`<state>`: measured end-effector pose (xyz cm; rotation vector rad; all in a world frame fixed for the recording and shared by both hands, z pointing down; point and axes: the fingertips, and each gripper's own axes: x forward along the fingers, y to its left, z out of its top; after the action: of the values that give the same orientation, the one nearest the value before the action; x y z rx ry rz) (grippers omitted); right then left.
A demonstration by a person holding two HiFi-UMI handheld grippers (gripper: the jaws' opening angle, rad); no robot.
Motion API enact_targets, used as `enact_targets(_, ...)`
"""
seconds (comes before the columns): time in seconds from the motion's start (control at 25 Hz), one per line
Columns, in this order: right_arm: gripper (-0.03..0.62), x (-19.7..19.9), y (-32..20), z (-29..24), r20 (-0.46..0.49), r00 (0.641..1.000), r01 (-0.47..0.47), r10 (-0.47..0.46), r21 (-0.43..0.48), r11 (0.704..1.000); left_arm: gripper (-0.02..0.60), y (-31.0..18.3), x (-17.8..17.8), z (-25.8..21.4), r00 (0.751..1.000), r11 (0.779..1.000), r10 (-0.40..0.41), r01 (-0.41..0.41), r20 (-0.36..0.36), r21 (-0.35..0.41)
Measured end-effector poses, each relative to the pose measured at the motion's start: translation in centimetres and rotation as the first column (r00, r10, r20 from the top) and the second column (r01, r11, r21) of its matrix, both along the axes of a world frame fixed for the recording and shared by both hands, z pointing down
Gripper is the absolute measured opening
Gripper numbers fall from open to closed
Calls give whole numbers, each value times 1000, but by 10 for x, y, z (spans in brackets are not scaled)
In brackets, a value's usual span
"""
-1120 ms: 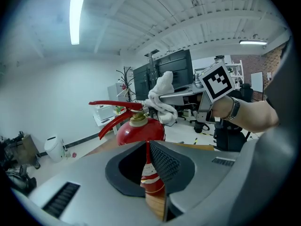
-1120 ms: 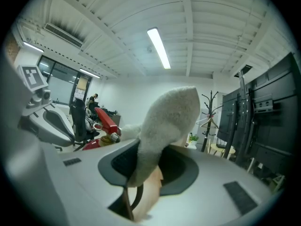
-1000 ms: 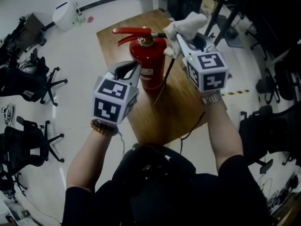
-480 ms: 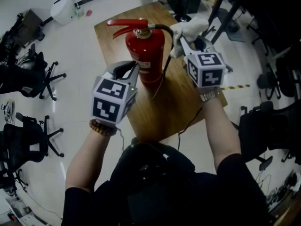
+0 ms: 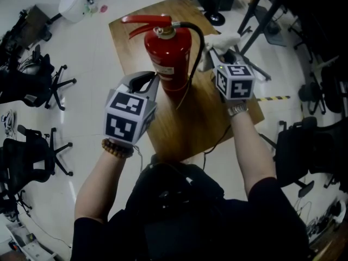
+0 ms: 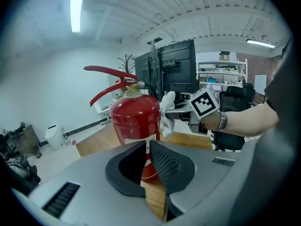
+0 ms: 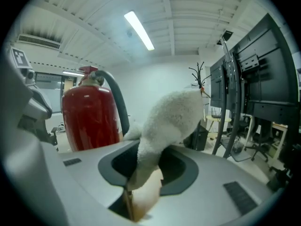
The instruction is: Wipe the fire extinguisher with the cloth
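A red fire extinguisher (image 5: pixel 168 53) with a red lever and a black hose (image 5: pixel 197 42) stands upright on a wooden table (image 5: pixel 206 118). My right gripper (image 5: pixel 213 54) is shut on a white fluffy cloth (image 5: pixel 222 41), held at the cylinder's right side by the hose. In the right gripper view the cloth (image 7: pixel 171 119) bulges up out of the jaws, with the extinguisher (image 7: pixel 89 117) to its left. My left gripper (image 5: pixel 148 80) is shut and empty, just short of the cylinder's near left side. In the left gripper view the extinguisher (image 6: pixel 134 119) is straight ahead, with the cloth (image 6: pixel 167 112) at its right flank.
Office chairs (image 5: pixel 32 86) stand on the floor at the left and a white bin (image 5: pixel 73 4) at the far left. Black stands and chairs (image 5: pixel 304 145) crowd the right. A thin cable (image 5: pixel 217 143) hangs over the table's near edge.
My right gripper has come down with the cloth from beside the valve to the cylinder's right side. The left gripper has sunk slightly and stays shut.
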<state>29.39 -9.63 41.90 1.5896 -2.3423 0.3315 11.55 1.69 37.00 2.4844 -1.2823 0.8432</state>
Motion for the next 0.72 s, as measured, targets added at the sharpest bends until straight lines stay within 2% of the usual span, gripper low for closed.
enact_targets(0.36, 132, -5, -4, 70, -15, 1000, -5, 3, -113, 994, 11, -1, -5, 18, 1000, 999, -18, 18, 20, -41)
enact_targets(0.72, 132, -17, -5, 130, -55, 998, 16, -29, -211, 977, 11, 1, 0, 47, 999, 992, -10, 15, 46, -124)
